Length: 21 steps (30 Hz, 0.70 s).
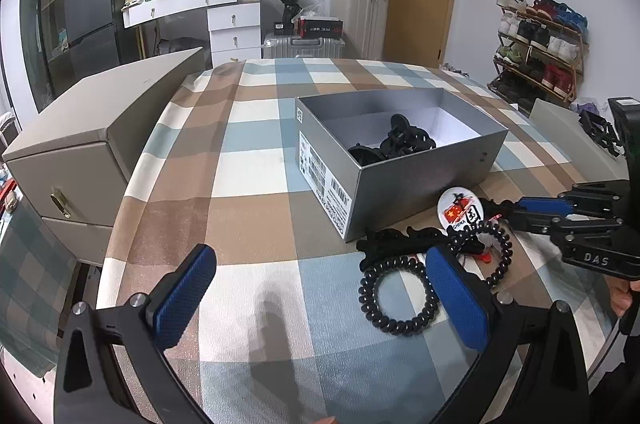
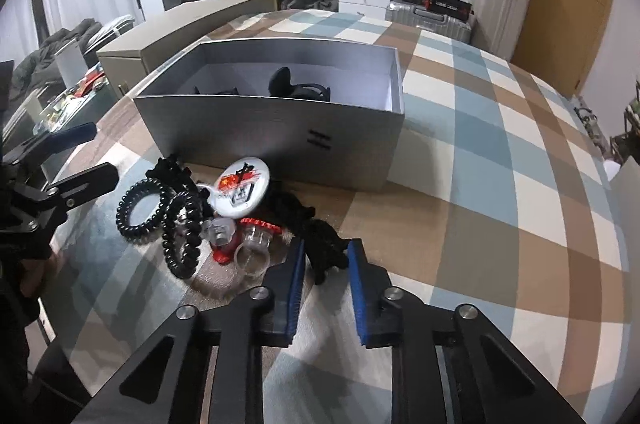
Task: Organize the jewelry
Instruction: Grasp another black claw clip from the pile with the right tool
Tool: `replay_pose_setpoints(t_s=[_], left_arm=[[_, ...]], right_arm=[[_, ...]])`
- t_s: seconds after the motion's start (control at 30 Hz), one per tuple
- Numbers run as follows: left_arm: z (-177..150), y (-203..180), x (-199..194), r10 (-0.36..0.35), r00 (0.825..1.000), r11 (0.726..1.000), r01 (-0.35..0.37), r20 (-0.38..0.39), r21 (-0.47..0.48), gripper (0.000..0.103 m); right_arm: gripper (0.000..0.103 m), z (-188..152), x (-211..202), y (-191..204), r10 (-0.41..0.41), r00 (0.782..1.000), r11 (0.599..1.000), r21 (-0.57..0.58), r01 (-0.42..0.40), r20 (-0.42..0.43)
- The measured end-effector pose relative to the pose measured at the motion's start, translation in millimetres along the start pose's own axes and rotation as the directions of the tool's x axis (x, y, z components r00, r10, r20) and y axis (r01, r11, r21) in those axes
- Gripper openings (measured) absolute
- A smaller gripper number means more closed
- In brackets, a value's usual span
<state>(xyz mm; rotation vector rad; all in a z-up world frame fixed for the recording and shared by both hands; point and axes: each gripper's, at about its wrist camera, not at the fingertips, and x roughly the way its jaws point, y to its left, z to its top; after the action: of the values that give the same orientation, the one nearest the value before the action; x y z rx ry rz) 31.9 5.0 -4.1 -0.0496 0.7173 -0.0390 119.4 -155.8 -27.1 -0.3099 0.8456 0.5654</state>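
While right claw (image 2: 324, 256) pinches black hair clip (image 2: 326, 244), "CHINA" badge (image 1: 462, 210), left claw (image 1: 320, 288) spread.

The box (image 2: 280, 128) wall hides most of the black pieces (image 2: 300, 86) inside. Behind the box, the badge (image 2: 240, 192) print is too blurred to read.
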Motion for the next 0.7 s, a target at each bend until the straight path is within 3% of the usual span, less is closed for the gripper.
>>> replay_pose_setpoints(t_s=[0.13, 0.33, 0.4, 0.47, 0.67, 0.7], left_arm=[[0, 0, 0, -0.001, 1.0, 1.0, 0.001, 0.0, -0.003, 0.102], [0, 0, 1, 0.003, 1.0, 1.0, -0.003, -0.002, 0.0, 0.102], [0, 0, 1, 0.003, 1.0, 1.0, -0.003, -0.002, 0.0, 0.102], [0, 0, 1, 0.003, 1.0, 1.0, -0.003, -0.003, 0.002, 0.102], [-1, -1, 2, 0.0, 1.0, 1.0, 0.0, -0.004, 0.001, 0.102], [0, -1, 3, 0.0, 1.0, 1.0, 0.0, -0.005, 0.001, 0.102]], right_arm=[[0.019, -6, -5, -10, -0.036, 0.999, 0.999, 0.004, 0.036, -0.017], [0.023, -8, -6, -20, -0.018, 1.0, 0.999, 0.035, 0.019, -0.024], [0.042, -7, -5, -19, -0.001, 1.0, 0.999, 0.036, 0.001, -0.008], [0.049, -7, -2, -17, -0.004, 1.0, 0.999, 0.041, 0.004, -0.007], [0.048, -5, 8, -8, -0.039, 0.999, 0.999, 0.035, 0.039, -0.007], [0.041, -4, 8, -7, -0.049, 0.999, 0.998, 0.031, 0.049, -0.001]])
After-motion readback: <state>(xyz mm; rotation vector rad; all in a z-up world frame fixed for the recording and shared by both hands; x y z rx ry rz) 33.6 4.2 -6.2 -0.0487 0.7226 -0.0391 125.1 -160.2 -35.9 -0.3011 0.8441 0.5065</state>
